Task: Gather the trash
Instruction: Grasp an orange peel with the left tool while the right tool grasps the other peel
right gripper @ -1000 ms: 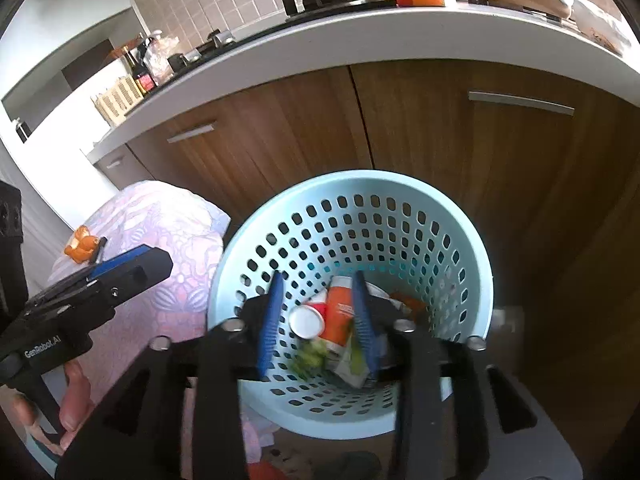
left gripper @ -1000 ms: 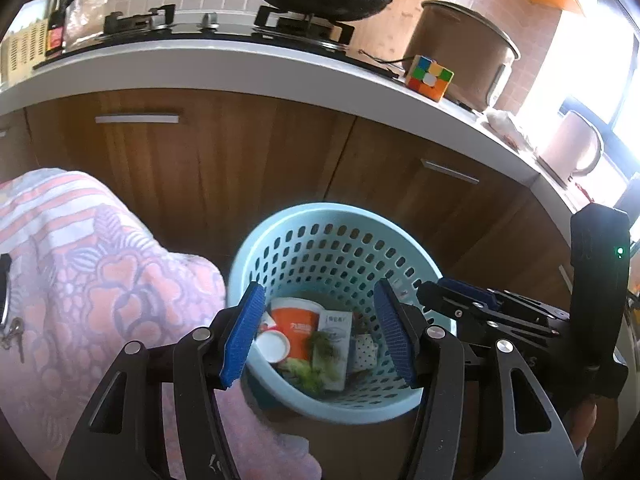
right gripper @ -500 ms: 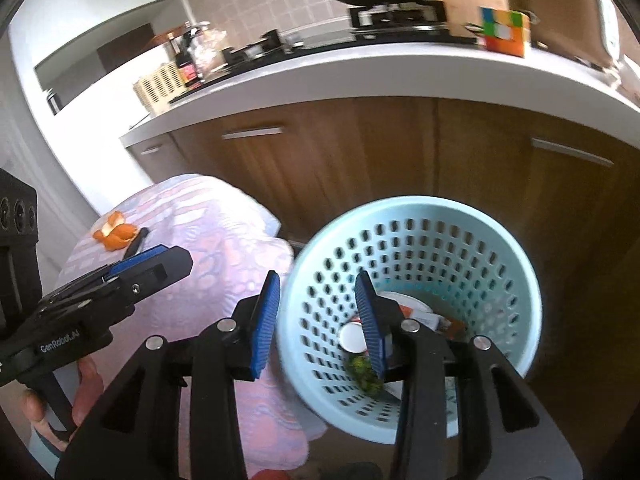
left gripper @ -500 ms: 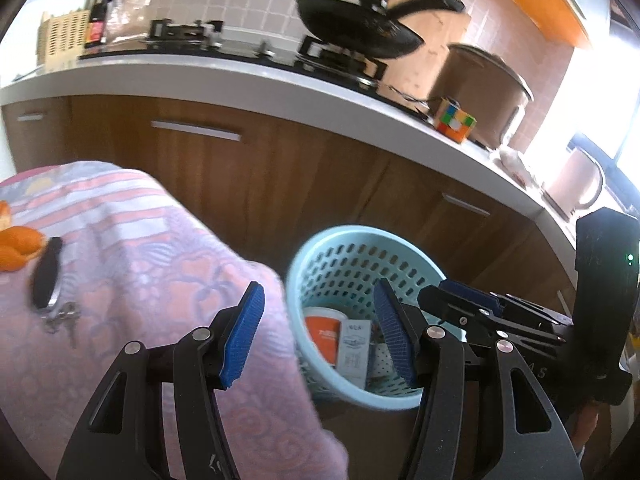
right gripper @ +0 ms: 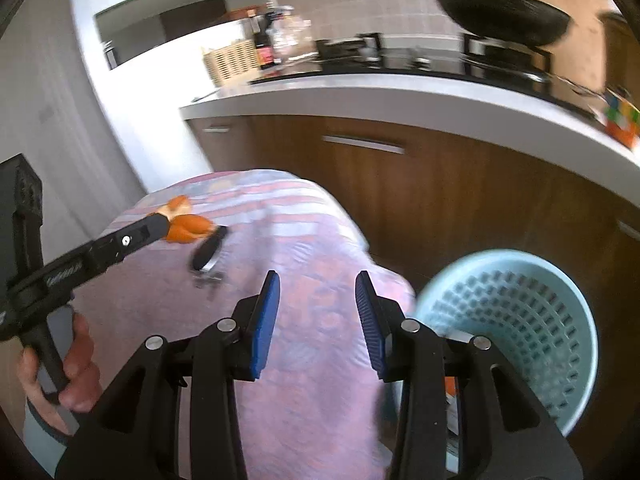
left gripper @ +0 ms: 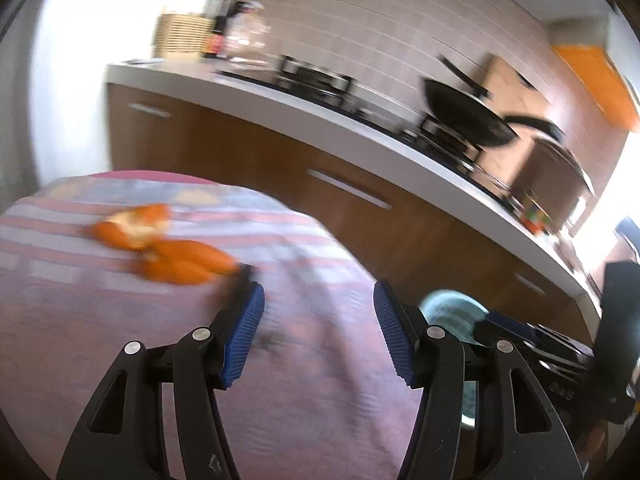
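Note:
Orange peel pieces (left gripper: 160, 248) lie on a table with a pink patterned cloth (left gripper: 120, 340); they also show in the right wrist view (right gripper: 184, 222). My left gripper (left gripper: 318, 338) is open and empty above the cloth, to the right of the peel. My right gripper (right gripper: 316, 320) is open and empty over the cloth's right side. A light blue perforated trash basket (right gripper: 532, 320) stands on the floor right of the table, partly visible in the left wrist view (left gripper: 452, 312). The left gripper's tip (right gripper: 154, 226) reaches close to the peel.
A black key fob with keys (right gripper: 208, 254) lies on the cloth beside the peel. Brown cabinets under a white counter (right gripper: 400, 96) stand behind, with a stove, a black wok (right gripper: 504, 20) and a colour cube (right gripper: 620, 124).
Both grippers have swung left, away from above the basket and over the clothed table. The peel and key fob have come into view. Both stay open.

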`<state>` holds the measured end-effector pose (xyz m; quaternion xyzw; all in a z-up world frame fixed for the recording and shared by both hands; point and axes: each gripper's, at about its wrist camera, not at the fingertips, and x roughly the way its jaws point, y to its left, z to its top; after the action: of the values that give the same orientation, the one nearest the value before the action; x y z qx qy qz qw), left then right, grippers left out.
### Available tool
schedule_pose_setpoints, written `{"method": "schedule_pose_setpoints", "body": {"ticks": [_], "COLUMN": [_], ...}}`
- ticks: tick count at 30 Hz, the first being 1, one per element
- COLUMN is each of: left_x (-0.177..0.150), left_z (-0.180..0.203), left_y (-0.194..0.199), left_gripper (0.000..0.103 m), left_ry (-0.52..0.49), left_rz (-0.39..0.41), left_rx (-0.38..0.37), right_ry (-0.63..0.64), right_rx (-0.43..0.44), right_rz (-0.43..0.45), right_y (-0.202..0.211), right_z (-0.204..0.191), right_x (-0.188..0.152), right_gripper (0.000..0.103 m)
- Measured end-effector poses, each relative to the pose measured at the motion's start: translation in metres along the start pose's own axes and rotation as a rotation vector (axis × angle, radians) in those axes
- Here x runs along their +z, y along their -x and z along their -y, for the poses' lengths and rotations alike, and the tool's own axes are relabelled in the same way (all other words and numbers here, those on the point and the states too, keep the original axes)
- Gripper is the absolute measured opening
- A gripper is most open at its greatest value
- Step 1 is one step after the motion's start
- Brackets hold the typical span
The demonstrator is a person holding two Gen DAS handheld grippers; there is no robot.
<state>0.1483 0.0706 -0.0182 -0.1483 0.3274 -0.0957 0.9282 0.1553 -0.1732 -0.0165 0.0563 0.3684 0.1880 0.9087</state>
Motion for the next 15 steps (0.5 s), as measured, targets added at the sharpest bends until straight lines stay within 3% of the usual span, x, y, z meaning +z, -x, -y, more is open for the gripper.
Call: {"method": "schedule_pose_setpoints", "body": {"ticks": [8,15], "left_x": [0.028,0.043], "left_z": [-0.098,-0.147], "left_y": [0.007,-0.02], "left_gripper": [0.055,0.053], "left_ry": [0.149,0.215], "left_rz": [0.031,-0.023], "left_rx": [0.181,0.181], "right_ry": [0.118,0.184], "right_rx": [0.125,0.189], "right_rz": [-0.049,-0.109], "right_y": [-0.054,-0.101], "right_z": [-0.069,-0.111], "right_x": [0.023,0.034], "right_gripper": [0.042,0.042]}}
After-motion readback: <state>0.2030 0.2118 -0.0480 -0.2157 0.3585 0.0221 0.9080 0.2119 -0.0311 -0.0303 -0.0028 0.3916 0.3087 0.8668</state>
